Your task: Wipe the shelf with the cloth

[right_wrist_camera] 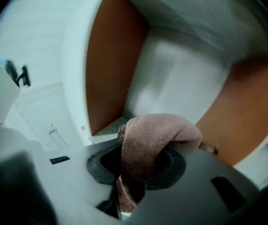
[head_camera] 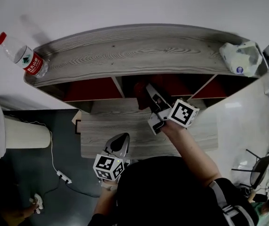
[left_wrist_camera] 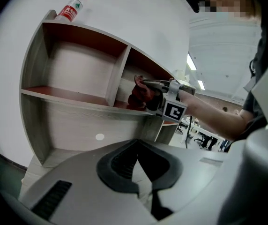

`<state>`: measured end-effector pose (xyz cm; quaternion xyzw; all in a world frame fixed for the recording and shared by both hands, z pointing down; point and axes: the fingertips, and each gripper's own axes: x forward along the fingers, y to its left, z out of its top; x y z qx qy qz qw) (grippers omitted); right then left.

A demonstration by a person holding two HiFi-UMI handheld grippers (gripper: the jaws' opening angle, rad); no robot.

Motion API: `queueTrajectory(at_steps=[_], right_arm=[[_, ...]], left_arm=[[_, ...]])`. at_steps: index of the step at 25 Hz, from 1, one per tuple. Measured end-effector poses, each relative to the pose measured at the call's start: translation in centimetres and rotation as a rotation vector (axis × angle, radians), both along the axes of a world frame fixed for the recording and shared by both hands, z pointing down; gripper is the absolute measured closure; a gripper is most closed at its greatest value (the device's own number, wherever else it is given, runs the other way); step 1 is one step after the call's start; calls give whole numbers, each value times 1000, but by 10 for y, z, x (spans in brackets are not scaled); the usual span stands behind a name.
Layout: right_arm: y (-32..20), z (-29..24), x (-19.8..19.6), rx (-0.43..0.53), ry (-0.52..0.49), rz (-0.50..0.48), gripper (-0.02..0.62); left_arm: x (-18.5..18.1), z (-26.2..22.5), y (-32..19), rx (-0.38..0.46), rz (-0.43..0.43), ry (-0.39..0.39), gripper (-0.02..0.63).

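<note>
A curved grey wooden shelf [head_camera: 134, 51] with red-backed compartments stands against the white wall. My right gripper [head_camera: 147, 89] reaches into the middle compartment and is shut on a bunched reddish-brown cloth [head_camera: 139, 97]. In the right gripper view the cloth [right_wrist_camera: 155, 137] bulges out between the jaws of the right gripper [right_wrist_camera: 136, 168], with the compartment's back wall and red side panels close ahead. The left gripper view shows the right gripper [left_wrist_camera: 143, 83] holding the cloth [left_wrist_camera: 136, 96] just above the compartment floor. My left gripper [head_camera: 120, 139] hangs back over the lower board, jaws together and empty [left_wrist_camera: 142, 172].
A water bottle [head_camera: 24, 55] with a red cap lies at the left end of the shelf top, and a crumpled plastic bag [head_camera: 241, 58] at the right end. A white cylinder [head_camera: 12, 133] and a cable with a power strip [head_camera: 61, 175] are on the dark floor at left.
</note>
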<state>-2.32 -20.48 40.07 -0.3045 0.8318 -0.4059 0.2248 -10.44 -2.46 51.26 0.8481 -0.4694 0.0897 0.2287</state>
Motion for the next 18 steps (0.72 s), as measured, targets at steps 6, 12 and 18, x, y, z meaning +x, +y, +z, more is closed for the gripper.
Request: queueTrajectory(at_steps=[6,12,18], right_arm=[[41,-7,33,187,283,11,526],[76,12,66,308,557,35,514],[103,31,91,417,834,64,512]], left_arm=[[22,-5,-14,15,76,2,601],[45,-7,-24,25,140,6,601],[64,-6,-27,20,202,2,601]])
